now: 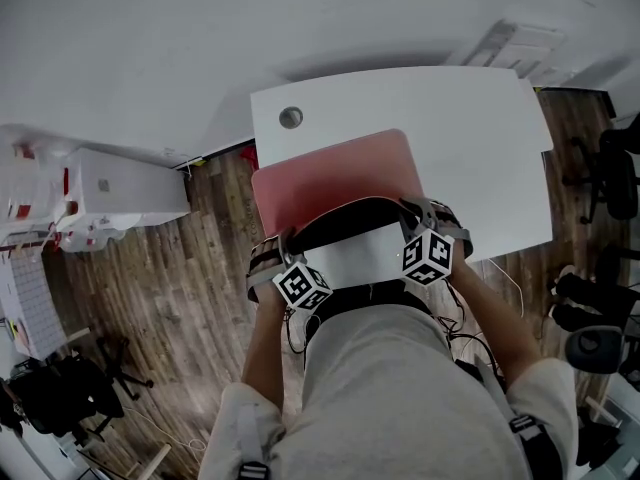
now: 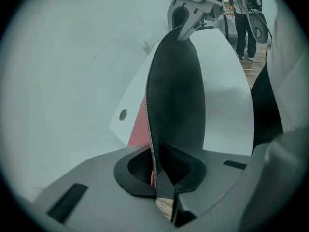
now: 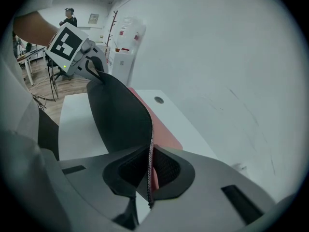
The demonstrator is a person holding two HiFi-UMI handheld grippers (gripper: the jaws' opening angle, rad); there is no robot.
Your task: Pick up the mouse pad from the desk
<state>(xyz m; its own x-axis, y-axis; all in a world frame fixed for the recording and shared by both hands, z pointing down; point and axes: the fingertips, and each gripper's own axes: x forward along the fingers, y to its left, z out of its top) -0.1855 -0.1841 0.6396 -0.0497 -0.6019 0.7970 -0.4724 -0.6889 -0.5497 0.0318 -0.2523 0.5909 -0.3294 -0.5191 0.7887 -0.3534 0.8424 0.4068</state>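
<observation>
The mouse pad (image 1: 330,183) is pink on top and black underneath. It hangs between my two grippers, its near edge raised above the white desk (image 1: 480,138) and its far part sloping down towards the desk top. My left gripper (image 1: 280,246) is shut on the pad's near left corner, and my right gripper (image 1: 417,216) is shut on the near right corner. In the left gripper view the stitched edge of the pad (image 2: 176,95) runs into the left gripper (image 2: 161,178). In the right gripper view the pad (image 3: 120,120) is pinched in the right gripper (image 3: 149,173).
The desk has a round cable hole (image 1: 291,118) near its far left corner. A white cabinet (image 1: 120,188) stands on the wooden floor at the left. Black office chairs (image 1: 615,178) are at the right. A person (image 3: 70,16) stands far off in the room.
</observation>
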